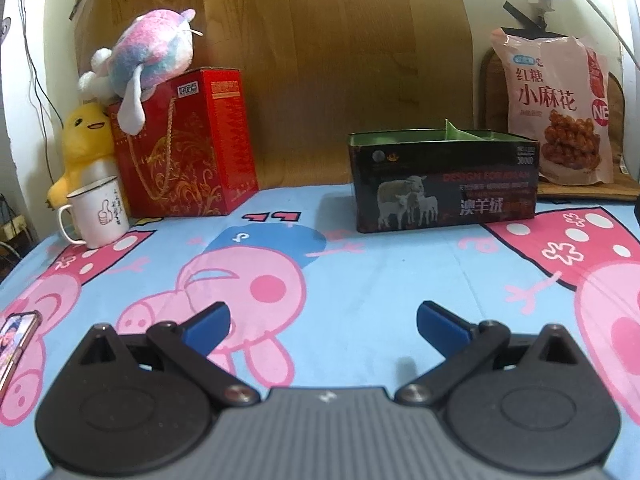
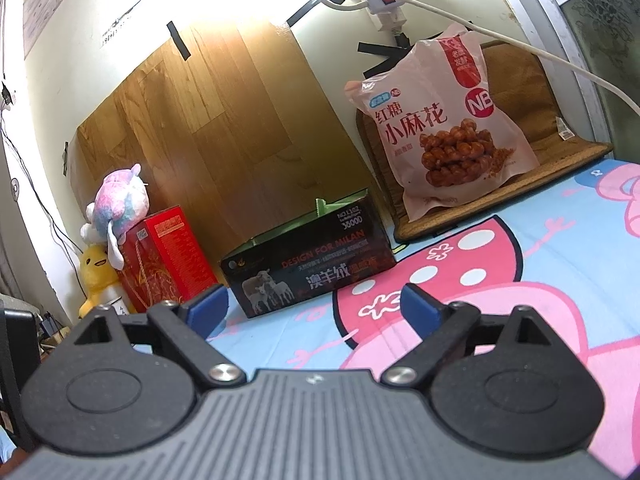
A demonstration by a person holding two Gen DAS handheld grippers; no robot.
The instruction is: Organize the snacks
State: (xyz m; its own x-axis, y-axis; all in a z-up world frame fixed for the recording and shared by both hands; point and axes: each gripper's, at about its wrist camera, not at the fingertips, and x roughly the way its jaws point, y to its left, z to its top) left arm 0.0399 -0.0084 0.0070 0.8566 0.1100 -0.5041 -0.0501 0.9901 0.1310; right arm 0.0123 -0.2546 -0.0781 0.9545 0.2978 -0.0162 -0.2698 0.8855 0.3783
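Blue cartoon-pig bedsheet (image 1: 360,280) under all | pink twisted-dough snack bag (image 2: 440,120) upright on brown mat (image 2: 560,148), beside open dark sheep-print box (image 1: 444,184) | left gripper (image 1: 323,322) jaws apart, empty | right gripper (image 2: 314,306) jaws apart, empty

Left tool (image 1: 323,324): both blue fingers spread wide apart, nothing between them, held level and low. Right tool (image 2: 315,306): fingers likewise spread wide, nothing gripped, body rolled slightly to one side.
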